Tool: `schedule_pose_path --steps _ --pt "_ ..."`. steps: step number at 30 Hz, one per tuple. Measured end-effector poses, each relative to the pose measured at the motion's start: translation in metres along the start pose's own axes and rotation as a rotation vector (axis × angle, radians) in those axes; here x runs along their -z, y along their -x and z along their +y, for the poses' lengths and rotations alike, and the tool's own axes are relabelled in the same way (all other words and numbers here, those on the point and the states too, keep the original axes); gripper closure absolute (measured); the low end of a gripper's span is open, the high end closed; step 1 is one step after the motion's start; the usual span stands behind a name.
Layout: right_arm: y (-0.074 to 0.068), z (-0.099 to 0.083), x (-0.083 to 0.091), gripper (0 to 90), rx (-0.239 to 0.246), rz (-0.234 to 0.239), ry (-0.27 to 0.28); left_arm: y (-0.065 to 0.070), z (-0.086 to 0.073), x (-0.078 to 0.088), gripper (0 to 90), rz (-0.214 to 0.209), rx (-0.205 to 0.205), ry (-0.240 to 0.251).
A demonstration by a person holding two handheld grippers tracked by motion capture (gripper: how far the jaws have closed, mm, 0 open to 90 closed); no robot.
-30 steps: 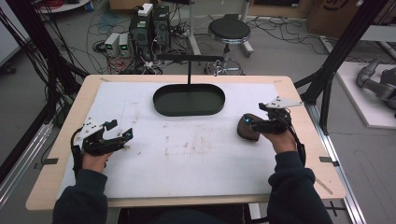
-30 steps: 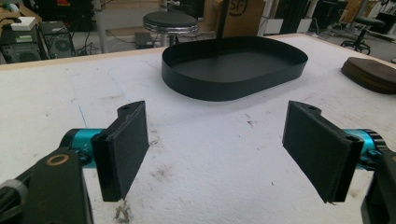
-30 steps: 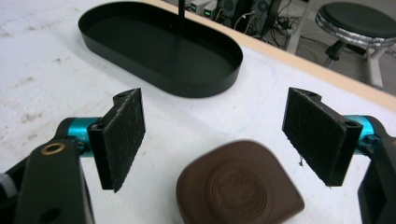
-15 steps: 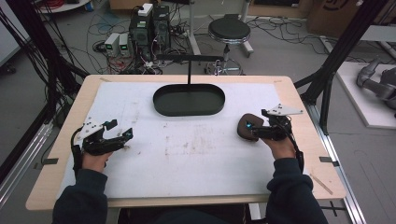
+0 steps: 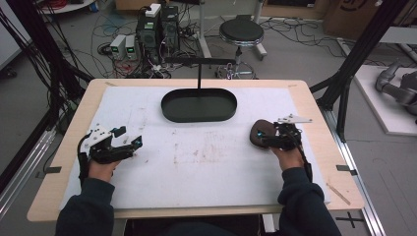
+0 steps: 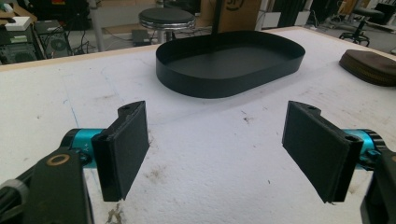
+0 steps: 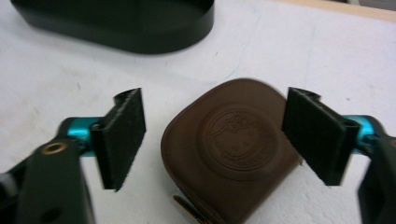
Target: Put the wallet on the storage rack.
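Two tools on the worktop, taken left to right with the black oval tray as landmark. Left tool: well to the near left of the tray, jaws spread wide, nothing between them; judged idle. Right tool: to the near right of the tray, jaws spread and straddling the brown leather pouch, which lies flat on the worktop; pads not yet touching it. Step in hand, as judged: gripping the pouch. Advice: keep the pouch centred between the pads, lower to mid-thickness, close evenly on opposite edges so it neither swivels nor slides away
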State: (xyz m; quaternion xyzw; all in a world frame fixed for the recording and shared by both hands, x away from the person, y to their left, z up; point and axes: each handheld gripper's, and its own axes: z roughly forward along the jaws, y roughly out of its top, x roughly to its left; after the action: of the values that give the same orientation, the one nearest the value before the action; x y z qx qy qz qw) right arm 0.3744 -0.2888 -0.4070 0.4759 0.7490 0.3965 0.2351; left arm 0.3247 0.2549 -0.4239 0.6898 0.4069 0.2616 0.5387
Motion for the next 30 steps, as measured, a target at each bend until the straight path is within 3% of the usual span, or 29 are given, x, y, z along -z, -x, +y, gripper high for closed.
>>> schedule_pose_path --steps 2,3,4,5,6,7,8,9,10,12,13,14,15,16,19,23,25,27,30 --pt "-0.008 0.000 -0.011 27.0 0.073 -0.023 -0.046 0.000 0.000 -0.001 22.8 0.001 0.004 0.000" --pt "-0.008 0.000 -0.011 27.0 0.073 -0.023 -0.046 0.000 0.000 -0.001 22.8 0.001 0.004 0.000" --pt "-0.012 -0.001 -0.021 27.3 0.111 -0.040 -0.091 -0.001 0.000 0.000 22.7 0.004 0.005 0.000" --pt "-0.012 -0.001 -0.021 27.3 0.111 -0.040 -0.091 -0.001 0.000 0.000 22.8 0.004 0.005 0.000" --pt "-0.013 -0.003 -0.028 30.5 0.139 -0.070 -0.144 -0.001 0.000 0.000 22.8 0.006 0.009 0.000" --pt "-0.013 -0.003 -0.028 30.5 0.139 -0.070 -0.144 -0.001 0.000 0.000 22.8 0.006 0.009 0.000" --pt "-0.011 -0.004 -0.029 37.3 0.119 -0.045 -0.153 -0.001 0.000 -0.001 22.7 0.008 0.005 -0.005" --pt "-0.011 -0.004 -0.027 37.3 0.126 -0.025 -0.158 -0.001 0.000 -0.001 22.7 0.008 0.005 -0.005" --pt "-0.011 -0.004 -0.026 48.7 0.144 -0.009 -0.160 -0.001 0.000 -0.001 22.7 0.009 0.005 -0.008" --pt "-0.012 -0.004 -0.024 55.5 0.199 0.010 -0.172 0.000 0.000 0.000 22.7 0.007 0.005 -0.006" --pt "-0.012 -0.004 -0.024 55.5 0.199 0.010 -0.172 0.000 0.000 0.000 22.7 0.007 0.005 -0.006" --pt "-0.012 -0.003 -0.021 58.2 0.244 0.022 -0.194 -0.001 0.000 0.000 22.7 0.011 0.008 -0.003" --pt "-0.012 -0.003 -0.021 58.2 0.244 0.022 -0.194 -0.001 0.000 0.000 22.7 0.011 0.008 -0.003" --pt "-0.008 -0.003 -0.016 59.8 0.284 0.038 -0.219 -0.001 0.000 0.000 22.7 0.010 0.006 -0.002" --pt "-0.003 -0.003 -0.008 58.0 0.333 0.054 -0.250 -0.001 0.000 0.001 22.7 0.012 0.006 -0.003" --pt "0.007 -0.005 0.001 50.6 0.334 0.051 -0.294 -0.002 0.000 0.001 22.7 0.014 0.007 -0.005" --pt "0.017 -0.007 0.008 41.2 0.305 0.019 -0.318 -0.001 0.000 0.000 22.8 0.013 0.008 -0.003" --pt "0.022 -0.009 0.010 37.7 0.282 0.022 -0.297 -0.001 0.000 0.000 22.8 0.013 0.006 -0.007" --pt "0.030 -0.010 0.010 27.2 0.153 0.044 -0.208 0.000 0.000 -0.002 22.8 0.012 0.002 -0.010"
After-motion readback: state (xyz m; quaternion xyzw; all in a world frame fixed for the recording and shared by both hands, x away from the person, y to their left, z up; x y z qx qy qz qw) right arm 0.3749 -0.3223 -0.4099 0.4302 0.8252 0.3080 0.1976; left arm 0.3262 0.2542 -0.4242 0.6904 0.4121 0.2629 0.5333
